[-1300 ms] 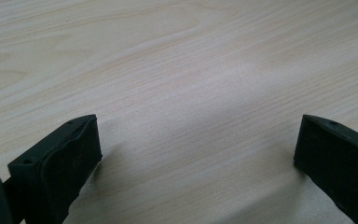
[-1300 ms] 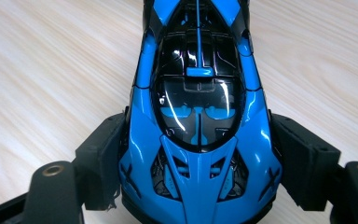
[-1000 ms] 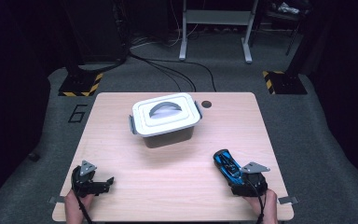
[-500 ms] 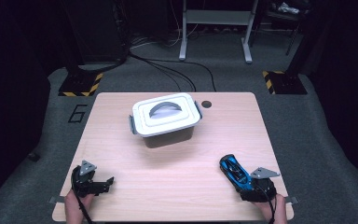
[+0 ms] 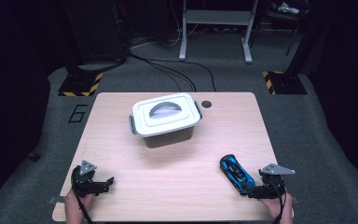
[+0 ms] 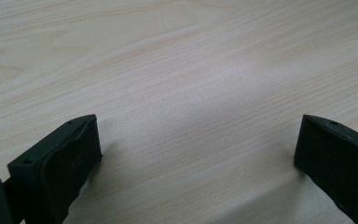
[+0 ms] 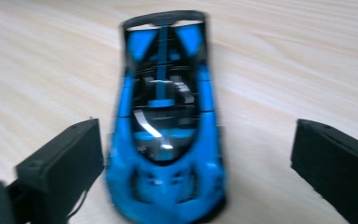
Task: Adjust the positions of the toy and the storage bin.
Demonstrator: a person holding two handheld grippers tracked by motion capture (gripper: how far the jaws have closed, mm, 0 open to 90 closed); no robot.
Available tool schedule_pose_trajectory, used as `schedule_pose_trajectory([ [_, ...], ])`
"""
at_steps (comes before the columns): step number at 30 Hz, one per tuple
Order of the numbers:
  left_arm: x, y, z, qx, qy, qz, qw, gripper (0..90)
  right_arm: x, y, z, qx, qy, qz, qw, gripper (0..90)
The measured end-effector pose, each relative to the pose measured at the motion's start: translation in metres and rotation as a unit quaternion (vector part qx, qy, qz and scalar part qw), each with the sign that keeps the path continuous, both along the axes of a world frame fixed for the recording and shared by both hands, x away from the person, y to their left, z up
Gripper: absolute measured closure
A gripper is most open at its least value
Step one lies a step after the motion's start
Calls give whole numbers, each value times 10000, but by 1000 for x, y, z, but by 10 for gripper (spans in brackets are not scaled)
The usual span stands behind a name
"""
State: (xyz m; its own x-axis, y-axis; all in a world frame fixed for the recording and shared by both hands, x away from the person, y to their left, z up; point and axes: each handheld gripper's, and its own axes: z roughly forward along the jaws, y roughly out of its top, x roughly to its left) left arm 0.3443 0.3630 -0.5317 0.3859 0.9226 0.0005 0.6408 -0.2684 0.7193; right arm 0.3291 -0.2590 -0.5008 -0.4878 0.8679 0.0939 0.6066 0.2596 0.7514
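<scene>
The right gripper (image 5: 256, 189) sits at the lower right of the high view, and its jaws have just been opening: in the right gripper view they stand spread wide, with the glossy blue and black toy sports car (image 7: 165, 126) resting on the table between them, the left jaw just beside the car's flank, if not brushing it, and the right jaw well apart from it. In the high view that car (image 5: 235, 172) lies on the pale wood-grain tabletop (image 5: 177, 186), toward the lower right and well apart from the white lidded plastic storage box with a grey arched handle (image 5: 165, 119) in the upper middle. The step in hand looks like letting the car go; to do it well, the gripper should draw straight back along the car's length, keeping both jaws wide so that neither pad drags the smooth, rounded bodywork sideways or sets the wheels rolling. The car's shell is hard, shiny and tapered toward the far end, so it would slide easily on the matte laminate. The left gripper (image 5: 93, 184) rests at the lower left, its blocky matte black jaws spread over bare tabletop with nothing between them. The box has grey side latches and a flat, stepped lid.
</scene>
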Motion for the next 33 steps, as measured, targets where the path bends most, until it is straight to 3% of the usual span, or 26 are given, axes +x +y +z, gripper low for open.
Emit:
schedule_pose_trajectory([
  [1,0,0,-1,-20,-30,19,10000,6,6,-9,1,-41,-189,-117,9997,0],
  [4,0,0,-1,-21,-22,15,10000,6,15,-19,0,-201,-352,-324,9987,0],
  [6,1,0,-1,-24,-26,-21,10000,6,24,-26,-4,-179,-399,-456,9980,0],
  [10,1,0,0,-20,-26,-29,10000,6,38,-35,-12,-248,-297,-646,9972,0],
  [11,3,1,0,7,20,-128,9999,6,41,-36,-14,-230,-237,-678,9971,0],
  [17,7,-3,1,-22,60,-33,10000,16,52,-39,-22,-445,-35,-771,9960,0],
  [19,9,-7,4,-145,181,-130,9996,22,54,-36,-24,-602,-93,-699,9957,8],
  [21,10,-10,6,-220,138,-147,9996,18,56,-34,-25,-655,-18,-707,9953,6],
  [23,13,-20,14,-297,96,-282,9991,6,60,-34,-27,-579,87,-646,9962,0],
  [28,22,-30,32,-518,-25,-293,9982,3,60,-34,-27,-580,98,-669,9960,0],
  [30,31,-36,50,-660,-149,-269,9973,3,59,-34,-27,-580,70,-663,9961,0],
  [31,31,-36,50,-660,-149,-269,9973,3,59,-34,-27,-580,70,-663,9961,0],
  [33,39,-41,65,-783,-224,-255,9963,3,59,-33,-27,-581,67,-676,9960,0],
])
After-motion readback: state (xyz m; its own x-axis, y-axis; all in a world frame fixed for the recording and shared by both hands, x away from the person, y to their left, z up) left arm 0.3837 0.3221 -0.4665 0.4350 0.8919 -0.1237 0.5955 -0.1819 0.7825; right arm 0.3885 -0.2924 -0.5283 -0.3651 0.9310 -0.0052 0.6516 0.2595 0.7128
